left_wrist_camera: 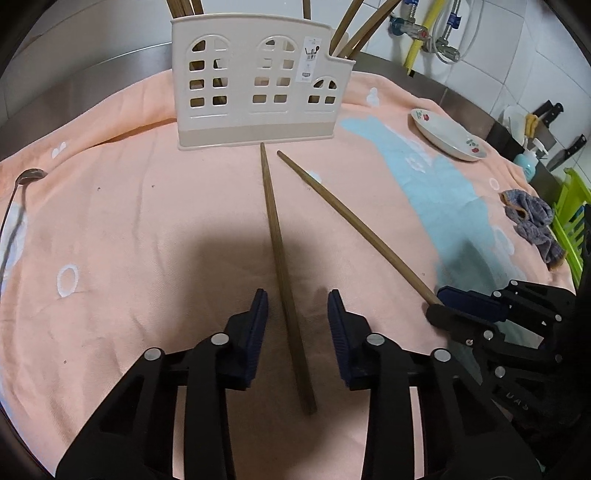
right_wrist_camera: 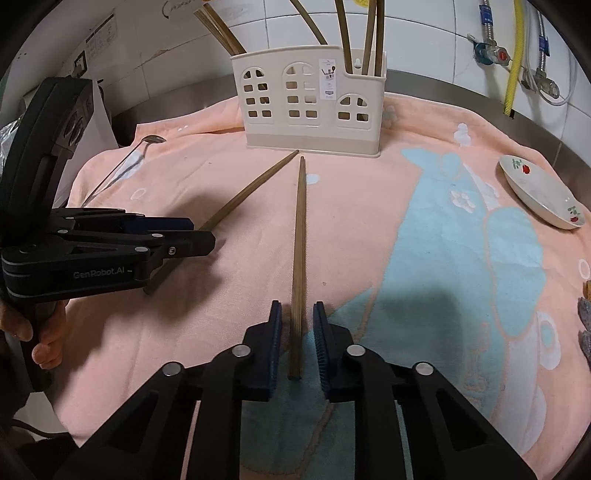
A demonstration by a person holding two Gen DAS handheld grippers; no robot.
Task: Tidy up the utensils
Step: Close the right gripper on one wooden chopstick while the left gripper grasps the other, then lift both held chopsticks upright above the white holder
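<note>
Two slim brown chopsticks lie before you: left chopstick (left_wrist_camera: 282, 266) between your left gripper's (left_wrist_camera: 297, 295) parted jaws, right chopstick (right_wrist_camera: 299, 258) between your right gripper's (right_wrist_camera: 297, 308) narrowly parted jaws, untouched.

even, fairly bright indoor light from overhead falls on the peach towel (left_wrist_camera: 129, 229), with soft dark shadows pooling under the left gripper (left_wrist_camera: 297, 295) and under the right gripper (right_wrist_camera: 297, 306). both views are sharp at the centre. the fisheye lenses bend the counter edge and wall tiles (right_wrist_camera: 417, 33) into curves, and the corners fall off to black. mild sheen shows on the white dish (left_wrist_camera: 447, 134); no blown-out glare or motion blur.
</note>
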